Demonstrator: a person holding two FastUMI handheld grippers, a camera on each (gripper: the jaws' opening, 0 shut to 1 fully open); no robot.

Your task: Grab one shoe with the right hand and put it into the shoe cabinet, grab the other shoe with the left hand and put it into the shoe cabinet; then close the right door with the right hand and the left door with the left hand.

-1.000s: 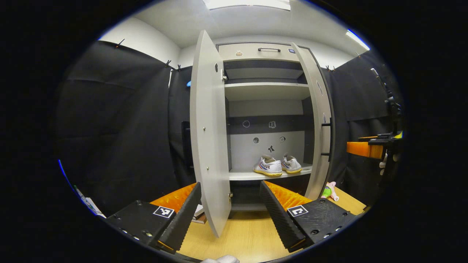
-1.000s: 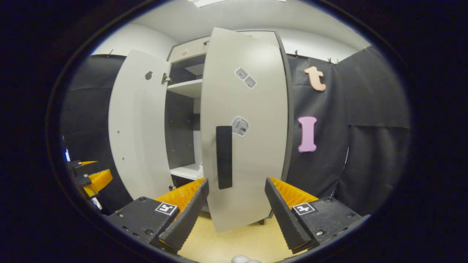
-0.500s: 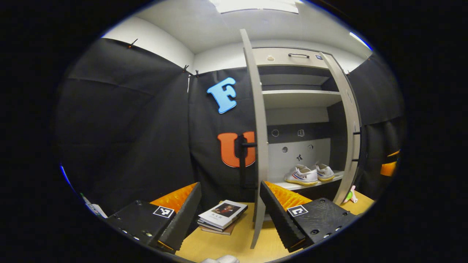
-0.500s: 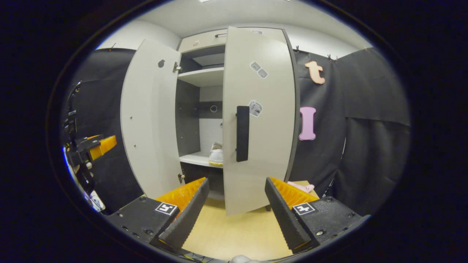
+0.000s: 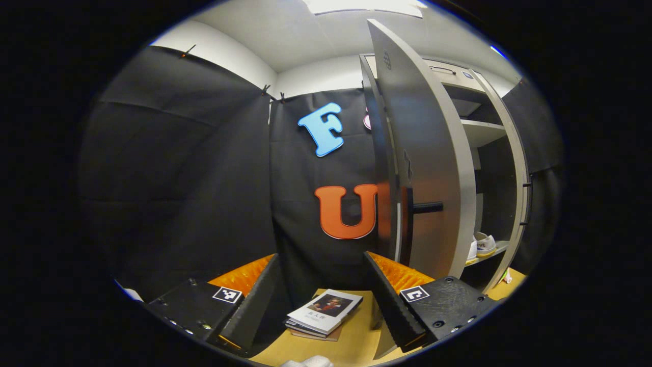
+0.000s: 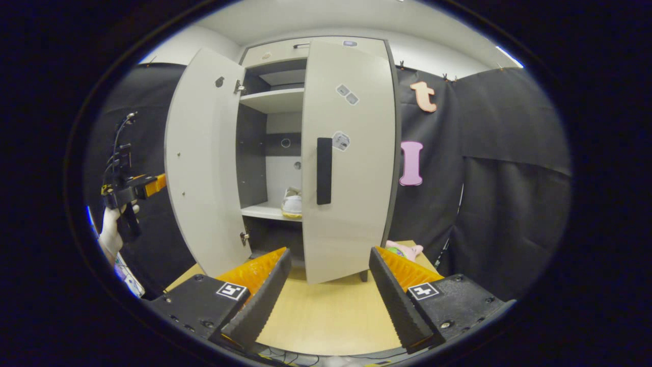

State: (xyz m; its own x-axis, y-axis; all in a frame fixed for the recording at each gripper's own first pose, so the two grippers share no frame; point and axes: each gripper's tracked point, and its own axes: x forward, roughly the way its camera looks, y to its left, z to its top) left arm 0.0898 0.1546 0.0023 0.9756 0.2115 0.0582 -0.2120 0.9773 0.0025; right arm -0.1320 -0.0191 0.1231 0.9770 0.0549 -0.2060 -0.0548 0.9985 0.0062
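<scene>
The grey shoe cabinet (image 6: pixel 326 46) stands on a wooden floor. Its right door (image 6: pixel 356 153), with a dark handle (image 6: pixel 323 171), is nearly closed. The left door (image 6: pixel 204 163) stands wide open. A white shoe (image 6: pixel 293 204) rests on the lower shelf; in the left gripper view the shoes (image 5: pixel 481 244) peek out past the left door (image 5: pixel 433 168). My right gripper (image 6: pixel 326 295) is open, apart from the right door. My left gripper (image 5: pixel 323 300) is open on the outer side of the left door, near its handle (image 5: pixel 425 207). The right gripper view shows the left gripper (image 6: pixel 153 184) in a hand, left of that door.
A small stack of books (image 5: pixel 326 308) lies on the floor by the left door's foot. A pink soft toy (image 6: pixel 402 250) lies at the cabinet's right corner. Black cloth walls close in on both sides.
My left gripper swung left, from facing the shelves to the left door's outer side. The right door swung nearly closed and my right gripper drew back from it.
</scene>
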